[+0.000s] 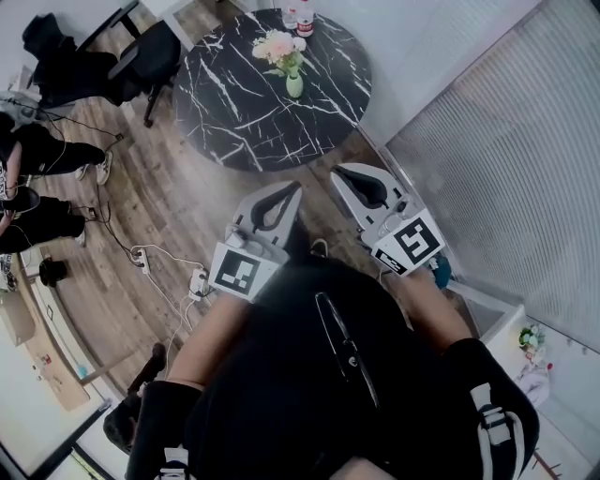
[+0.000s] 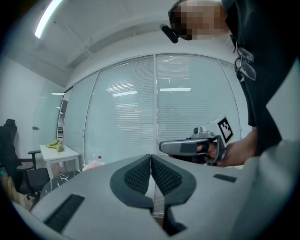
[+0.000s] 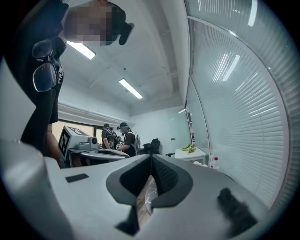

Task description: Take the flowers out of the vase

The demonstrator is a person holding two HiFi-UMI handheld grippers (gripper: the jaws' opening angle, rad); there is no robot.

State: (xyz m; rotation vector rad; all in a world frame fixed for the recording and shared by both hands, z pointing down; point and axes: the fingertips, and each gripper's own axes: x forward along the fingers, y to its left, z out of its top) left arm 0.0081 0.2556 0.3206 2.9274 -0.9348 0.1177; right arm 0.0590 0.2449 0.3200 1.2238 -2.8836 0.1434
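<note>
Pink and cream flowers [image 1: 278, 45] stand in a small pale green vase [image 1: 294, 85] on a round black marble table [image 1: 244, 103] at the top of the head view. My left gripper [image 1: 293, 187] and right gripper [image 1: 337, 174] are held close to my body, well short of the table. Both are shut with nothing between the jaws. In the left gripper view its jaws [image 2: 151, 157] meet tip to tip, and the flowers [image 2: 95, 164] show faintly, far off at the lower left. In the right gripper view the jaws [image 3: 151, 157] are also pressed together.
Two bottles [image 1: 298, 13] stand at the table's far edge. Black chairs [image 1: 141, 56] sit left of it, and cables with power strips [image 1: 192, 279] lie on the wood floor. Blinds [image 1: 506, 169] line the right side. People [image 3: 119, 138] stand in the background, near a white side table [image 3: 190, 153].
</note>
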